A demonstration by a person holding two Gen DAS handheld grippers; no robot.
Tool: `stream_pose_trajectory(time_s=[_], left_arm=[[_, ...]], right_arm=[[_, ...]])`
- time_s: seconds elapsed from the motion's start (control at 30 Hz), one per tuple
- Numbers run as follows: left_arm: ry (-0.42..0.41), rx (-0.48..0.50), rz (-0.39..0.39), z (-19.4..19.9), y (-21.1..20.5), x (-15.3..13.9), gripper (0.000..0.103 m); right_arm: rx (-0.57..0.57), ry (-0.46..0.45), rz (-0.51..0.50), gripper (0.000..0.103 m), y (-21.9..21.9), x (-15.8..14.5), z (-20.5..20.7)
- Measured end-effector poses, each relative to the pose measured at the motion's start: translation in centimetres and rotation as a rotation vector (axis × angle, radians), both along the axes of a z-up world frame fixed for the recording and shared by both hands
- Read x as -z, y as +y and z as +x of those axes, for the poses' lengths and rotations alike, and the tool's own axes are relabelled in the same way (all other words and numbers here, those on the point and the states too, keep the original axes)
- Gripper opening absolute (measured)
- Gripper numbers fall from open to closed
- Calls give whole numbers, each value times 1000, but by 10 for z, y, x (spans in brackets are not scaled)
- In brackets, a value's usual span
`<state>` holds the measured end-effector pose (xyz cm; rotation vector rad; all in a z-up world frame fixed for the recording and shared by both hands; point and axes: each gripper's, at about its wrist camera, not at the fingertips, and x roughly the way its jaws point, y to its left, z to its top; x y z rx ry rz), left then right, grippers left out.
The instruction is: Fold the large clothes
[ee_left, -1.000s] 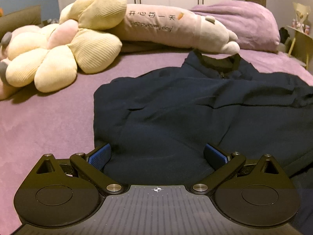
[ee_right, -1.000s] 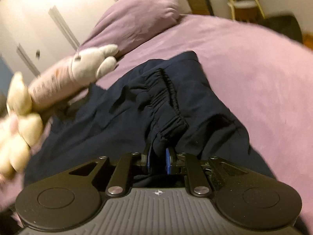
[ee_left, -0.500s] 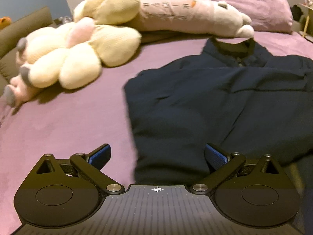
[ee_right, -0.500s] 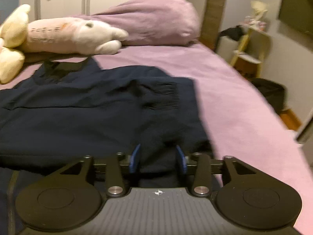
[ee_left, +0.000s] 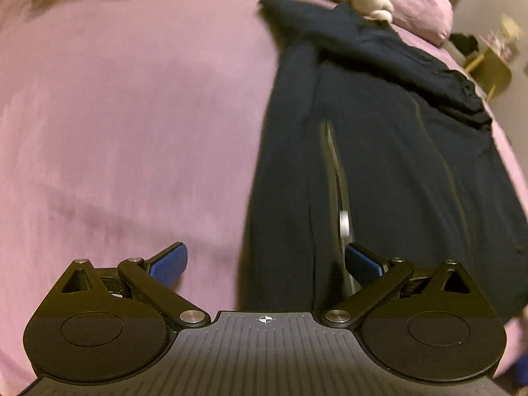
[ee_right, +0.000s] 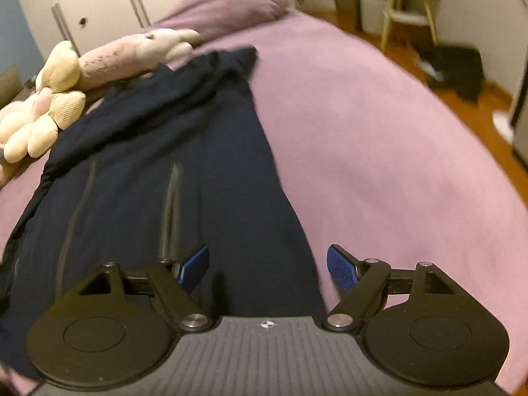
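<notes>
A dark navy jacket [ee_left: 379,151] lies spread lengthwise on the purple bed [ee_left: 132,115], sleeves folded across near the collar end. It also shows in the right wrist view [ee_right: 184,165]. My left gripper [ee_left: 265,265] is open and empty above the jacket's near left edge, by the zipper. My right gripper [ee_right: 269,265] is open and empty above the jacket's near right edge.
Plush toys lie at the head of the bed: a cream flower cushion [ee_right: 43,115] and a long pink plush [ee_right: 132,56], beside a purple pillow [ee_right: 231,10]. A yellow chair [ee_right: 409,3] and dark clothes on the floor [ee_right: 455,66] stand to the right of the bed.
My right gripper has let go of the sleeve cuff and opened wide. Both grippers have pulled back to the jacket's near hem and tilted down over it.
</notes>
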<state>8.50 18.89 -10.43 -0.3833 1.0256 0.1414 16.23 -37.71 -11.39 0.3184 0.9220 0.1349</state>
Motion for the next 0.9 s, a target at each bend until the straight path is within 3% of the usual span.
stream_pose_trajectory(time_s=[0.1, 0.2, 0.3, 0.43, 0.47, 0.53, 0.6, 0.73, 0.9], left_arm=[[-11, -33, -87, -18, 4, 6, 103], [-26, -6, -135, -19, -3, 6, 100], [-18, 59, -125, -14, -14, 8, 97], [6, 48, -125, -11, -15, 17, 88], [3, 52, -127, -12, -16, 17, 85], [2, 68, -129, -13, -15, 15, 71], [-2, 84, -143, -15, -15, 11, 56], [-31, 76, -224, -17, -7, 2, 27], [-95, 43, -317, -11, 2, -17, 21]], right_arm=[[22, 50, 136, 64, -15, 9, -9], [22, 46, 133, 57, -19, 13, -10], [15, 67, 149, 56, -22, 21, -7], [-9, 68, 146, 57, -21, 26, -4], [-10, 66, 147, 57, -20, 26, -4], [-18, 66, 155, 48, -20, 24, -6], [-38, 59, 195, 25, -23, 20, -10], [-24, 62, 326, 21, -32, 15, -10], [-8, 66, 465, 20, -32, 7, -3]])
